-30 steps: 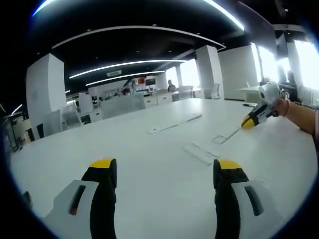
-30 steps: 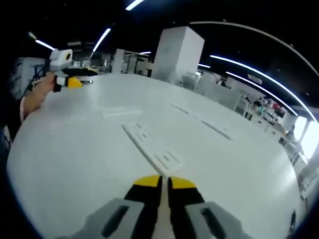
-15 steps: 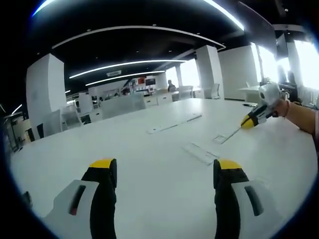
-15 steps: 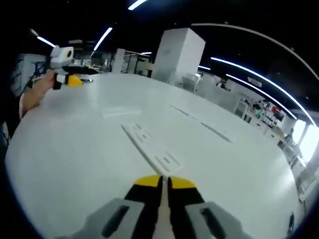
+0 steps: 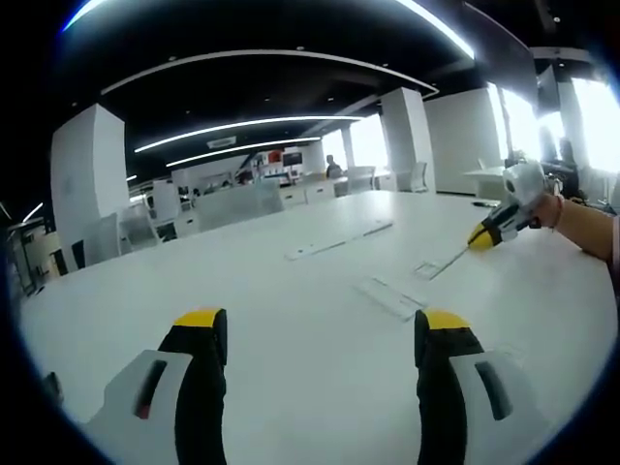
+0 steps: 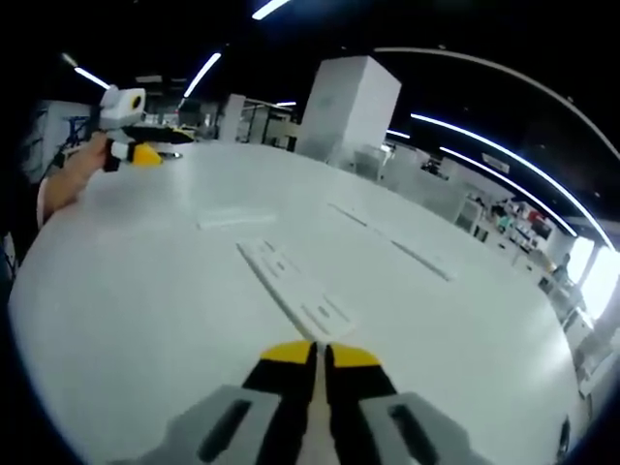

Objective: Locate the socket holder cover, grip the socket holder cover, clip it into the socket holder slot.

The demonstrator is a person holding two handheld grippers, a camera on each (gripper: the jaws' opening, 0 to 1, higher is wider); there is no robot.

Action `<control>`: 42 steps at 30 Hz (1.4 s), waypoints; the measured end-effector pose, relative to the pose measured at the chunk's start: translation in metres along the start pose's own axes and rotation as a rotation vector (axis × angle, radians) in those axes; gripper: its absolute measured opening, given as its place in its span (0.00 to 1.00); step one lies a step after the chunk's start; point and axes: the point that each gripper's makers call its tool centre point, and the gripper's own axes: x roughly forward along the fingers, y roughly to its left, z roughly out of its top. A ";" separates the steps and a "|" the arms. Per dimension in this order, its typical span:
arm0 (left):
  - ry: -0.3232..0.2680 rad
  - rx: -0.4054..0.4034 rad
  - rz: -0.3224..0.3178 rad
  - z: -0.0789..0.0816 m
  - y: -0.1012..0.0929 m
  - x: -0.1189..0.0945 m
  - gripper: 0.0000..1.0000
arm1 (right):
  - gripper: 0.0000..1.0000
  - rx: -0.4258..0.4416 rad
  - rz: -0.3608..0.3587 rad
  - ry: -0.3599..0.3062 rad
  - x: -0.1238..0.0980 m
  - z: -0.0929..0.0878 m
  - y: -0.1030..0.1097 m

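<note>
Right hand-held gripper (image 6: 320,351): jaws pressed together, nothing between them, hovering over the white desk (image 6: 145,291); the socket holder cover (image 6: 294,288), a long flat white strip, lies on the desk just ahead of the tips. Left hand-held gripper (image 5: 320,325): jaws wide apart, holding nothing, cover (image 5: 389,296) lying ahead of it toward its right jaw. Two more flat white strips (image 6: 424,256) lie farther out on the desk.

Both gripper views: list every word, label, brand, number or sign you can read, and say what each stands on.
No text reads anywhere.
Long white plastic strip with rectangular cut-outs on the white table: no legible marking.
Distant red and white signs on the far office wall: too small and blurred to read.
Left gripper and right gripper, both yellow-tipped: no labels visible.
</note>
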 end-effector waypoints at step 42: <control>0.009 0.000 -0.002 -0.002 0.002 0.000 0.78 | 0.05 -0.049 -0.006 -0.013 0.004 0.004 0.003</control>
